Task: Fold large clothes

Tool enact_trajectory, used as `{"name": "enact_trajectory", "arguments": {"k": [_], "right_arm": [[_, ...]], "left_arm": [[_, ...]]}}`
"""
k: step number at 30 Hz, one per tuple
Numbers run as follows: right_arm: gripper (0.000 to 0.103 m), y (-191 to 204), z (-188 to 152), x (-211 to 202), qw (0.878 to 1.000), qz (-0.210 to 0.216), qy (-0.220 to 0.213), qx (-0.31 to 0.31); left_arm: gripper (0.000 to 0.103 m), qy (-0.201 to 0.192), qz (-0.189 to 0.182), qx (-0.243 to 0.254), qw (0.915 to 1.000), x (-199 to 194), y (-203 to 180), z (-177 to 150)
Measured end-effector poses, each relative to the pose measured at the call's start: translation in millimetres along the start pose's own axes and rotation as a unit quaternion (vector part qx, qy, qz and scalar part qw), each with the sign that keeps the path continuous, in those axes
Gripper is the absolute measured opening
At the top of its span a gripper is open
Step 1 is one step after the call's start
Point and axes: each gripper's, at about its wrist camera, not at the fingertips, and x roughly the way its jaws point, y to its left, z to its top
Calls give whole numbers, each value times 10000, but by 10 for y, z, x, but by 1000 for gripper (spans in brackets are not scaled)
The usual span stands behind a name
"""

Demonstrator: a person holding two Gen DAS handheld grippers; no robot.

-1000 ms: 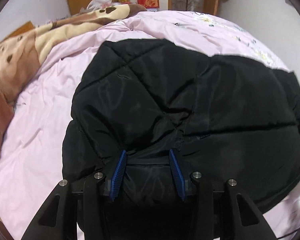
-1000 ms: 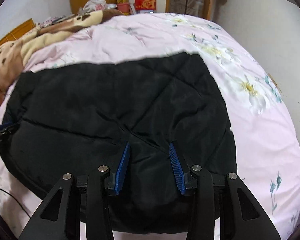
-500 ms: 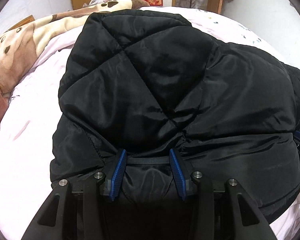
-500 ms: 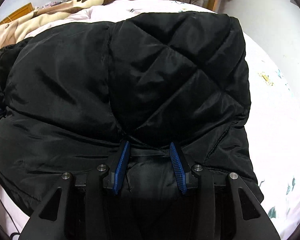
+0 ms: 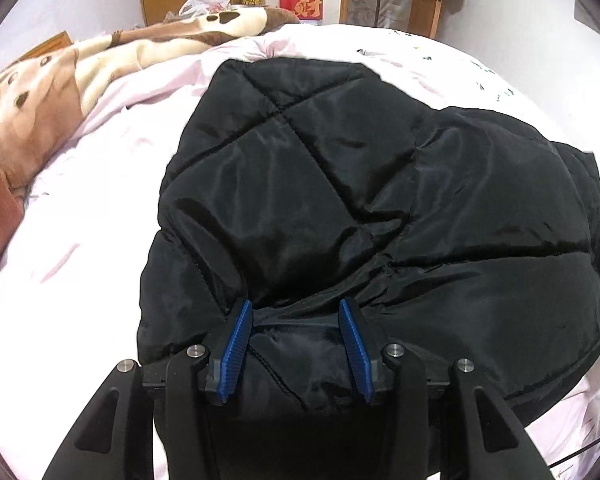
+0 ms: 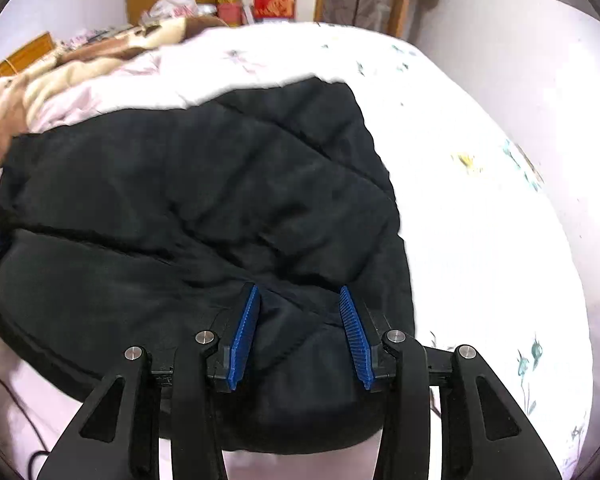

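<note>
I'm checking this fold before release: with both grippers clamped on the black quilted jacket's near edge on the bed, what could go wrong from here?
1. The puffy black quilted jacket bulges, so it may spring open once the left gripper and right gripper release.
2. Its far corner sits ahead of the rest, so the fold may land skewed.
3. The slick fabric could slide on the pink quilt.

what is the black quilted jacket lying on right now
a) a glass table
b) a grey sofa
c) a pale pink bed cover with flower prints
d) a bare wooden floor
c) The black quilted jacket is spread over the pale pink bed cover, whose flower prints show to the jacket's right in the right wrist view; the same pink cover surrounds it in the left wrist view.
</note>
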Motion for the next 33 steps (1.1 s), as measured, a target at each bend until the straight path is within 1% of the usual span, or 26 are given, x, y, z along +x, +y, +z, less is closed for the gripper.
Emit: {"name": "enact_trajectory", "arguments": {"k": [3, 4, 6, 10, 14, 16, 17, 19, 20, 22, 24, 26, 28, 29, 30, 31, 33], "right_arm": [[44, 9, -26, 175, 9998, 101, 110, 103], [44, 2, -34, 243, 9996, 145, 140, 204], [44, 38, -45, 323, 9996, 154, 167, 175], [44, 64, -42, 392, 9994, 200, 244, 148], [44, 38, -63, 396, 9988, 319, 300, 197], [44, 45, -28, 405, 9990, 282, 308, 176], [44, 41, -21, 396, 9990, 253, 320, 178], [44, 41, -4, 356, 9991, 197, 353, 155], [44, 16, 90, 367, 9990, 195, 374, 138], [45, 17, 125, 316, 9986, 214, 466, 85], [45, -8, 197, 234, 9986, 272, 445, 63], [45, -62, 207, 131, 9987, 310, 405, 38], [48, -111, 213, 13, 9986, 416, 317, 69], [55, -133, 196, -43, 9984, 476, 284, 93], [64, -164, 200, -117, 9982, 546, 226, 123], [67, -241, 128, -200, 9981, 574, 167, 129], [69, -316, 114, -318, 9981, 600, 78, 127]], "left_arm": [[46, 78, -119, -265, 9995, 141, 155, -18], [47, 80, -89, -236, 9996, 182, 152, -25], [47, 66, -32, -193, 9998, 237, 140, -37], [47, 125, -76, -296, 9995, 305, 159, -75], [47, 185, -13, -200, 9996, 327, 164, -49], [47, 225, 14, -211, 9995, 314, 179, -42], [47, 252, 29, -210, 9995, 357, 120, 61], [47, 309, 80, -106, 9994, 345, -26, 146], [46, 328, 61, -119, 9994, 318, -33, 171], [46, 352, 61, 79, 9993, 232, -57, 216], [47, 328, 19, 179, 9993, 176, -98, 258], [50, 262, -160, 106, 9995, 71, -42, 279], [51, 209, -293, -89, 9993, -21, 38, 300], [53, 194, -326, -165, 9991, -59, 85, 315], [61, 165, -273, -202, 9993, -98, 121, 327], [67, 111, -212, -220, 9995, -150, 163, 350], [68, 37, -200, -232, 9995, -220, 260, 390]]}}
